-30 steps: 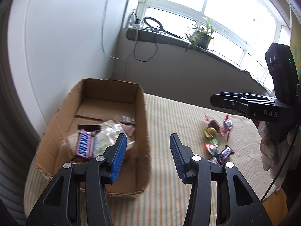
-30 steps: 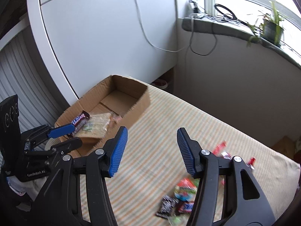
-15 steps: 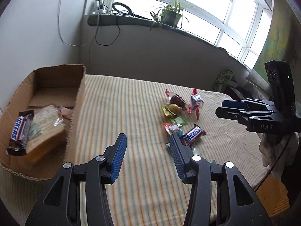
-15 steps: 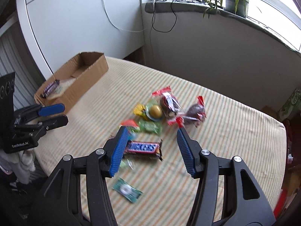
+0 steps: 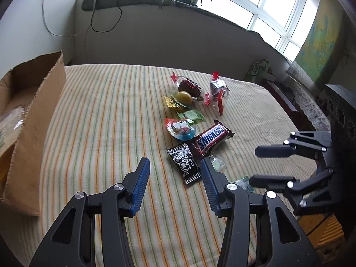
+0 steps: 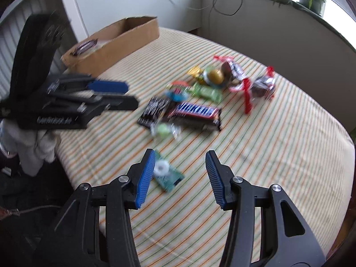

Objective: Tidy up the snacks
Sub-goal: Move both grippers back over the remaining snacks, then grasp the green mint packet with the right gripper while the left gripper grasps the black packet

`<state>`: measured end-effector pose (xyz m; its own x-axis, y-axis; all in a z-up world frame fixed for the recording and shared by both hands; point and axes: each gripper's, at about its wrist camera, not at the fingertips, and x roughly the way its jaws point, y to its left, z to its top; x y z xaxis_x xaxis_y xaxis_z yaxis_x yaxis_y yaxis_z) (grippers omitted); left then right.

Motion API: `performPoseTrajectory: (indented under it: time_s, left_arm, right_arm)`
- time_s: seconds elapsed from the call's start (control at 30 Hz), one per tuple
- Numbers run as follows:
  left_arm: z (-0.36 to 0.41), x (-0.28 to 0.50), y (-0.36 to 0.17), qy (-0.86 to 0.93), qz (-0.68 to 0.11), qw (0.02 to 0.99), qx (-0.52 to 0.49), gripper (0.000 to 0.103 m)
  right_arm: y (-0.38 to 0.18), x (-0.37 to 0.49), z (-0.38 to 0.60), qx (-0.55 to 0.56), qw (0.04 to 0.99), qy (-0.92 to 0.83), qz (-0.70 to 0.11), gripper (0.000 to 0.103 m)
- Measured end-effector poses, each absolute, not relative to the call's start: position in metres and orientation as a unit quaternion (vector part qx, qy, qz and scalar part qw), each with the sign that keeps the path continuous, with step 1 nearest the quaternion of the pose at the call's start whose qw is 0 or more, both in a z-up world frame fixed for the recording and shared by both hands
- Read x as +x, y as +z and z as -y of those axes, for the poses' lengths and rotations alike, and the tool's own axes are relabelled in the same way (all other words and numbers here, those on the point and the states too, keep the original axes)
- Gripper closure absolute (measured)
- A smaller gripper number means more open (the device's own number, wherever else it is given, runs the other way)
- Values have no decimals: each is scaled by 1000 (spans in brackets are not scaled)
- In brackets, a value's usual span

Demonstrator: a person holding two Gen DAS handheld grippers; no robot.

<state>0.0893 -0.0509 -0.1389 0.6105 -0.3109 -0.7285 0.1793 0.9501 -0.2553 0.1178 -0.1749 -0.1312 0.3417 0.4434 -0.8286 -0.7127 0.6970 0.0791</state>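
A small heap of wrapped snacks (image 5: 191, 120) is spread on a tabletop (image 5: 106, 120) covered in a cloth striped green and orange. A brown Snickers bar (image 5: 211, 137) with a blue and white name is seen at the near side of the heap, touching a black packet (image 5: 185, 162) printed in white. Behind them lie a clear wrapper with red and blue contents (image 5: 180, 128), green sachets (image 5: 193, 116), a yellow round sweet (image 5: 184, 96) and two clear wrappers with red twisted ends holding dark pieces (image 5: 219, 90). A green sachet with a white ring (image 6: 168, 174) lies apart from the heap, nearer the table edge.

The left gripper (image 5: 174, 179) is held tilted down over the cloth, its blue pads moderately apart with nothing between them; the black packet lies just beyond the right-hand pad. The right gripper (image 6: 179, 172) is also pointed down, its jaws partly open and closing, with the lone green sachet just beside its left-hand pad and not pressed.

An open cardboard box (image 5: 33, 133) stands at the left edge of the tabletop. Only the right wrist view, which is blurred, shows a dark bar (image 6: 85, 45) lying inside it, and a white cloth (image 6: 37, 149) under the left gripper. Only the left wrist view shows the bright windows (image 5: 264, 6).
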Motion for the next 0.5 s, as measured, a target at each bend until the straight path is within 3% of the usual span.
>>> performPoseTrajectory:
  time_s: [0.07, 0.2, 0.5]
  left_arm:
    - [55, 93, -142, -137, -423, 893, -68, 65]
    - [66, 100, -148, -137, -430, 891, -48, 65]
    - [76, 111, -156, -120, -445, 887, -36, 65]
  right_arm:
    - [-138, 112, 173, -156, 802, 362, -448, 53]
    - [-145, 104, 174, -155, 798, 374, -447, 59]
    - [-153, 105, 166, -165, 797, 378, -440, 59]
